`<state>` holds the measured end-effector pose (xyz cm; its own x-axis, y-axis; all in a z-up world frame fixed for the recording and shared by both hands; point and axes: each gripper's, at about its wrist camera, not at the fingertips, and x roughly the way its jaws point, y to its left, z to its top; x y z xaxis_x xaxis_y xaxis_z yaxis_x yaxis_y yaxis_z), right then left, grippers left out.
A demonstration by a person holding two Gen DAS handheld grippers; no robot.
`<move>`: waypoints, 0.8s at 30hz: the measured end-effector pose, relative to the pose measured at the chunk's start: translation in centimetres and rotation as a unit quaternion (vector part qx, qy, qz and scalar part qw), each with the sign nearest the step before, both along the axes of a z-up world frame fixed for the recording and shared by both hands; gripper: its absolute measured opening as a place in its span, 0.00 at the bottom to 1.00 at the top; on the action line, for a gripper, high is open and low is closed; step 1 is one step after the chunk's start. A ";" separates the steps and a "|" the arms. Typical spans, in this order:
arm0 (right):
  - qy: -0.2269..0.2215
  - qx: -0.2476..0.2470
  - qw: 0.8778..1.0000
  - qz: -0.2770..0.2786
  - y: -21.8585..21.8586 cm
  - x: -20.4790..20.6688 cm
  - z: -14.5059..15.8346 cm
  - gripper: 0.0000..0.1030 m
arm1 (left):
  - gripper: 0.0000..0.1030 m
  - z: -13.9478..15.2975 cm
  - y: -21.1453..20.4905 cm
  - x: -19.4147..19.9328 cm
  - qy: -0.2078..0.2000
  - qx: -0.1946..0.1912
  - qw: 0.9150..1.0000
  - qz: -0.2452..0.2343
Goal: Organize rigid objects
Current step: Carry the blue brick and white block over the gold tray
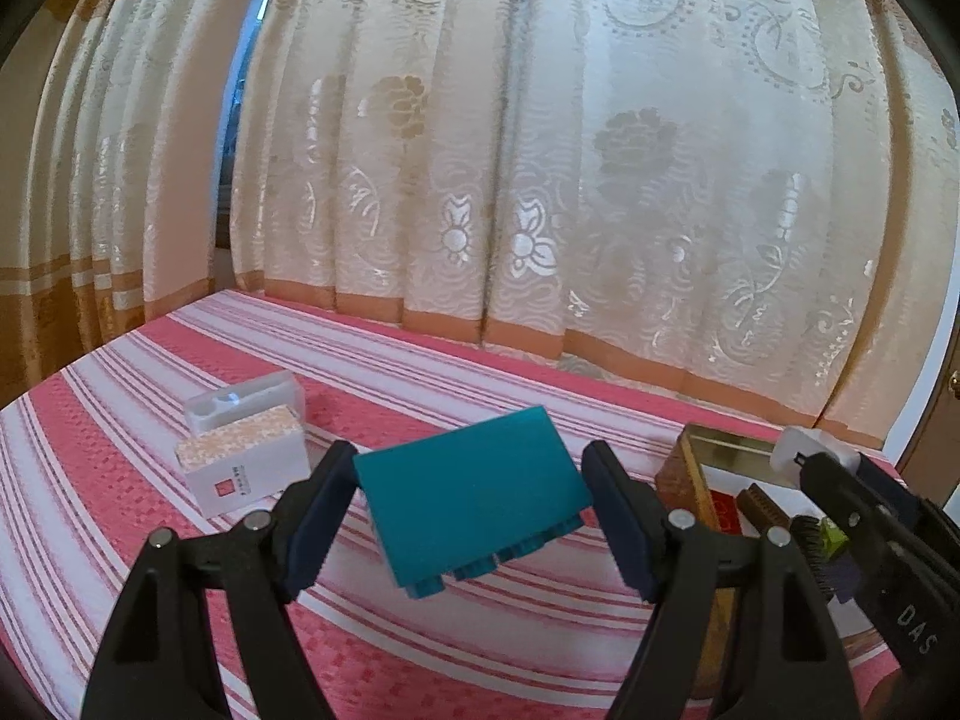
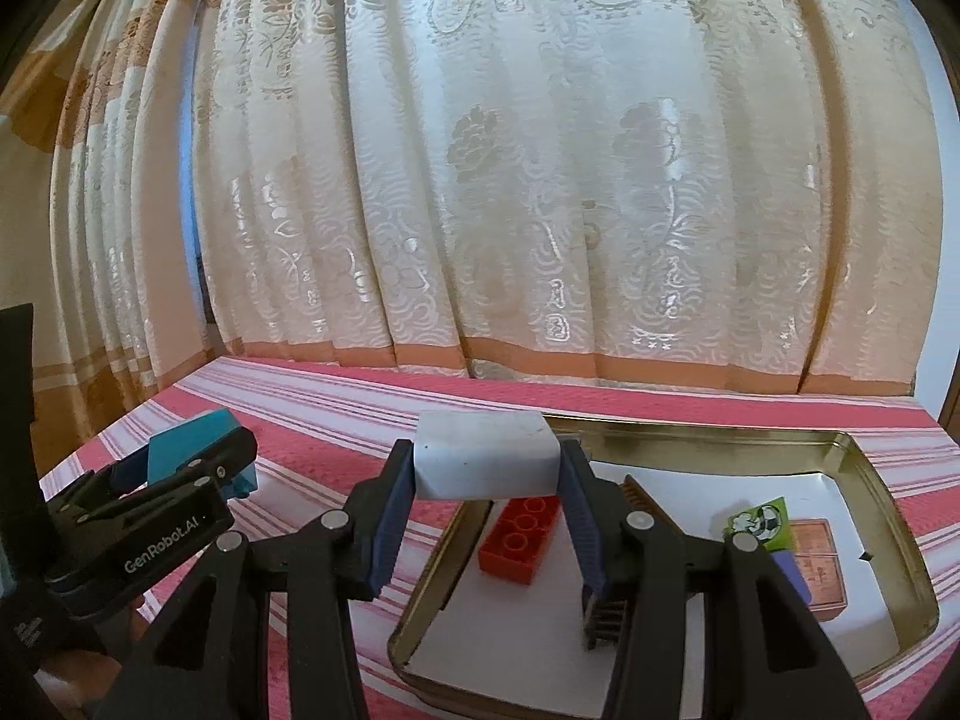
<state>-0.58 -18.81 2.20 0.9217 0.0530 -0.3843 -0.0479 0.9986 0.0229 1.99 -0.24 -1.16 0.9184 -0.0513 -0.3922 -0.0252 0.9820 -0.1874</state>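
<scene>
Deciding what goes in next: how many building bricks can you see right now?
2. A teal brick is clamped in the left gripper above the striped cloth; a red brick lies inside the tin tray. Others may be hidden behind the grippers.

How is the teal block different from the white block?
The flat teal plastic block is wide and thin with studs showing along its lower edge; the chunky white block is smooth and thick. The teal one sits tilted in the left hand-held gripper; the white one sits level in the right hand-held gripper. Both are held up above the striped cloth.
</scene>
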 end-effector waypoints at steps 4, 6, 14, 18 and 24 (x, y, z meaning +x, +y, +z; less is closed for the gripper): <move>-0.002 0.000 1.000 -0.002 -0.4 -0.1 0.1 0.49 | 0.75 0.1 -0.9 0.0 -0.002 0.003 1.000 -0.008; -0.003 -0.001 1.000 -0.004 -0.6 -0.2 0.1 0.49 | 0.75 0.1 -1.5 0.0 -0.003 0.005 1.000 -0.011; -0.007 0.005 1.000 -0.019 -2.4 -0.4 0.3 0.49 | 0.75 0.4 -3.1 -0.1 -0.007 0.005 1.000 -0.023; -0.010 0.007 1.000 -0.026 -3.4 -0.6 0.5 0.49 | 0.75 0.7 -3.8 -0.3 -0.010 0.005 1.000 -0.029; -0.013 0.011 0.999 -0.038 -5.1 -0.8 0.8 0.49 | 0.75 1.1 -5.1 -0.5 -0.016 0.008 0.999 -0.037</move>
